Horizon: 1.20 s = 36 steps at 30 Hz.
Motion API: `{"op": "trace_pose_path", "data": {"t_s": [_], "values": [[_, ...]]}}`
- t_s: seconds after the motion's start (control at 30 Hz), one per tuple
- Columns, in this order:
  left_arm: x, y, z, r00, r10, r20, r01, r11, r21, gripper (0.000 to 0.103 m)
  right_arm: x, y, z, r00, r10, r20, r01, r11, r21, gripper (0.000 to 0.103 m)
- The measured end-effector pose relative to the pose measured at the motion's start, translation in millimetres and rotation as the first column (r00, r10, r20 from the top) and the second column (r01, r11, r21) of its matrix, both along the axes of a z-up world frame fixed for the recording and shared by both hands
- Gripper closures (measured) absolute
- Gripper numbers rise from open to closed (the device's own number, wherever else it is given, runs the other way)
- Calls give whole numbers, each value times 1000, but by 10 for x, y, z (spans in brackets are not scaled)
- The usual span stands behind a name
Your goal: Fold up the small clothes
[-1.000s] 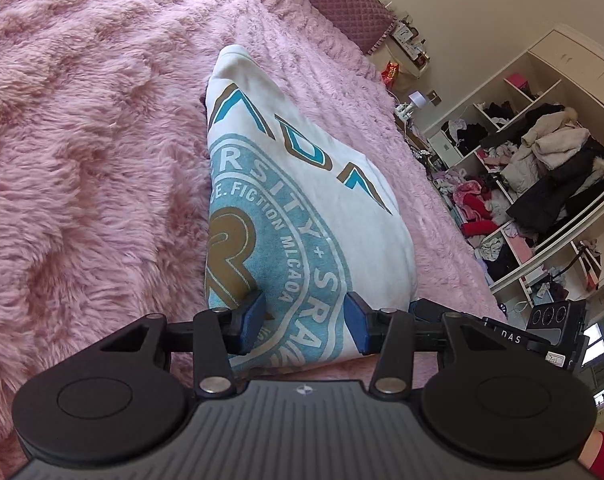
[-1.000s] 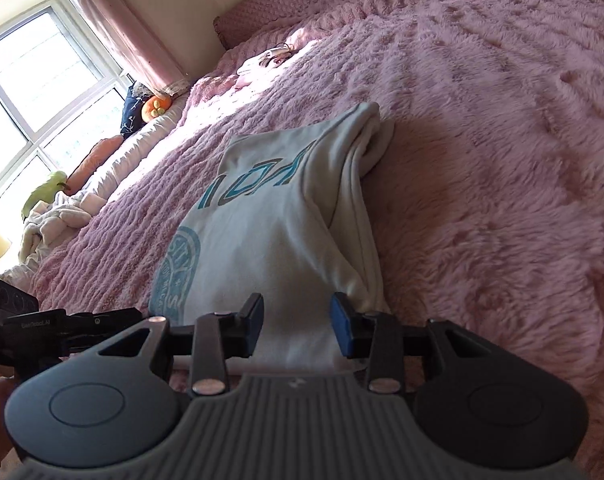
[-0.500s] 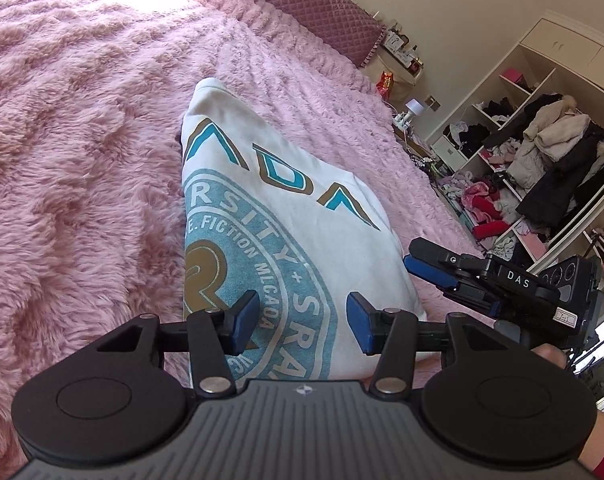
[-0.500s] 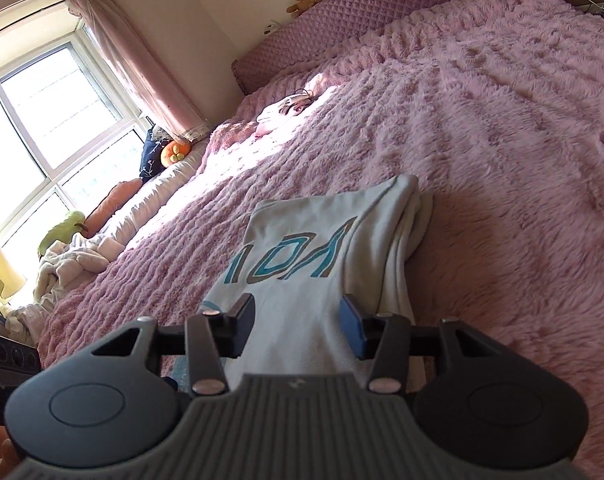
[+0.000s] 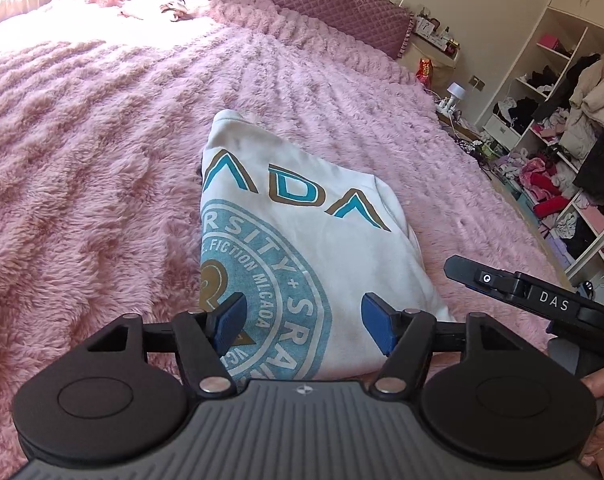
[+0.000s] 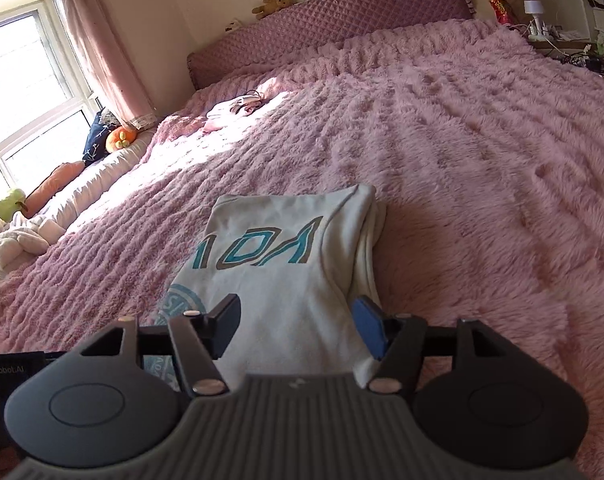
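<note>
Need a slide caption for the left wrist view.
Open left hand-held gripper above a folded white shirt on a pink blanket.

Around the folded sweatshirt point(image 5: 310, 240), I see bare pink plush blanket point(image 5: 81, 168) on every side; the right gripper point(image 5: 458, 268) stands just beside its right edge, a small pink garment point(image 6: 233, 108) well beyond, near the headboard point(image 6: 334, 12).
</note>
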<state>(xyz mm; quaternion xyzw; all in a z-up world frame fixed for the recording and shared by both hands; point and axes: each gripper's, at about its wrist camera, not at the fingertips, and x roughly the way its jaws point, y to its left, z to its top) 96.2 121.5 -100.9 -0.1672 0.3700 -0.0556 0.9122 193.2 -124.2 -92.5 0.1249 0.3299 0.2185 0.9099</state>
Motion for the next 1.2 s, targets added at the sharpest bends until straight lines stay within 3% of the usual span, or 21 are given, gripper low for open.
{"op": "trace_pose_path", "data": {"t_s": [0.1, 0.2, 0.3, 0.5, 0.7, 1.2], "values": [[-143, -151, 185, 998, 53, -25, -50, 994, 100, 19, -286, 164, 247, 998, -5, 69, 14, 992, -126, 38], [-312, -256, 327, 997, 77, -28, -72, 986, 147, 16, -614, 352, 437, 989, -2, 149, 43, 961, -274, 32], [-462, -324, 428, 995, 94, -35, -86, 979, 185, 15, -895, 479, 569, 982, 8, 189, 61, 933, -356, 25], [-753, -444, 506, 988, 142, -63, -121, 958, 258, 15, -1296, 523, 671, 993, -36, 110, 73, 933, -353, 23], [-920, -469, 475, 981, 162, -108, -129, 957, 260, 15, -1554, 498, 619, 997, -70, 35, 78, 937, -342, 23], [-996, -466, 420, 967, 202, -158, -154, 949, 274, 14, -1633, 506, 570, 997, -78, -10, 70, 937, -343, 23]]}}
